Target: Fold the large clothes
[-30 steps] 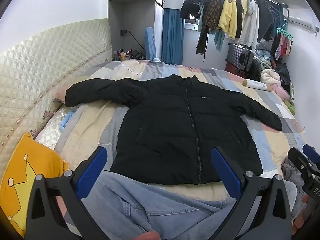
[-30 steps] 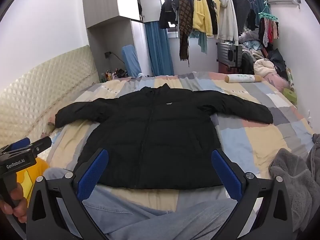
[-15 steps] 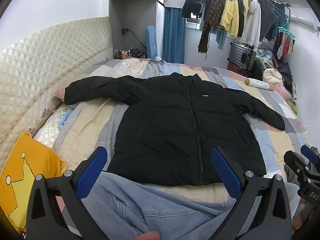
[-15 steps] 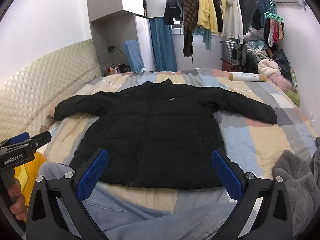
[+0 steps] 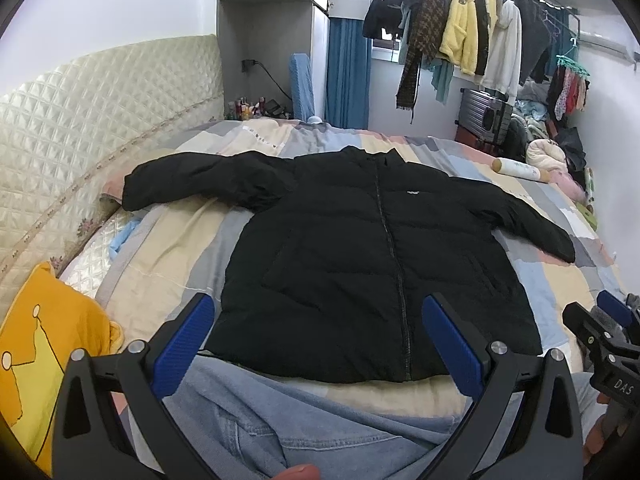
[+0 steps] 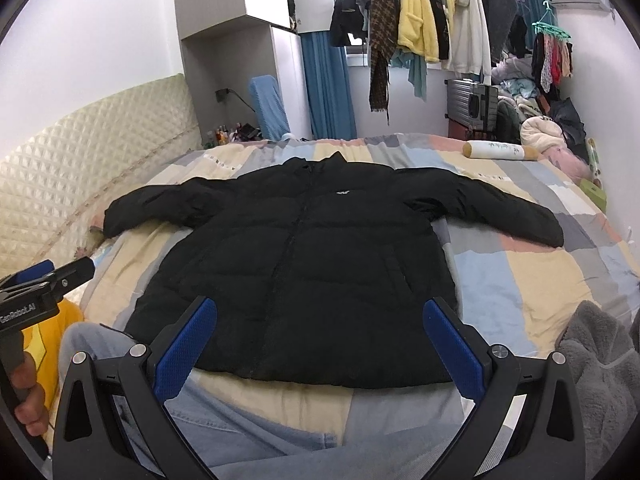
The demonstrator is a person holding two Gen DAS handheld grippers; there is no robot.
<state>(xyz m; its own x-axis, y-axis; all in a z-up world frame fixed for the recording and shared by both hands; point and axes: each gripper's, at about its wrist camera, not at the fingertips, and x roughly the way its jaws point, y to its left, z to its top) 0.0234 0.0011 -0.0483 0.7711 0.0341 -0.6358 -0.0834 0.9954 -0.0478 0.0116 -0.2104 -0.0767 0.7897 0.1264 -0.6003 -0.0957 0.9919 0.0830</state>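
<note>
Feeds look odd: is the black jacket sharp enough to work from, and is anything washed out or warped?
Left wrist: jacket sharp, its black padding short on detail, window glare, edges bowed. Right wrist: same fisheye bend, jeans soft close up.

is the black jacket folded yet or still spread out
Spread out. The jacket lies flat on the bed, front up, zipped, both sleeves stretched sideways; no fold made.

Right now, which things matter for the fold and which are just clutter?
For the job:
black jacket, spread flat, zipped
left gripper, open
right gripper, open

Lying about:
yellow pillow
grey towel
rolled bolster
hanging clothes
suitcase
</note>
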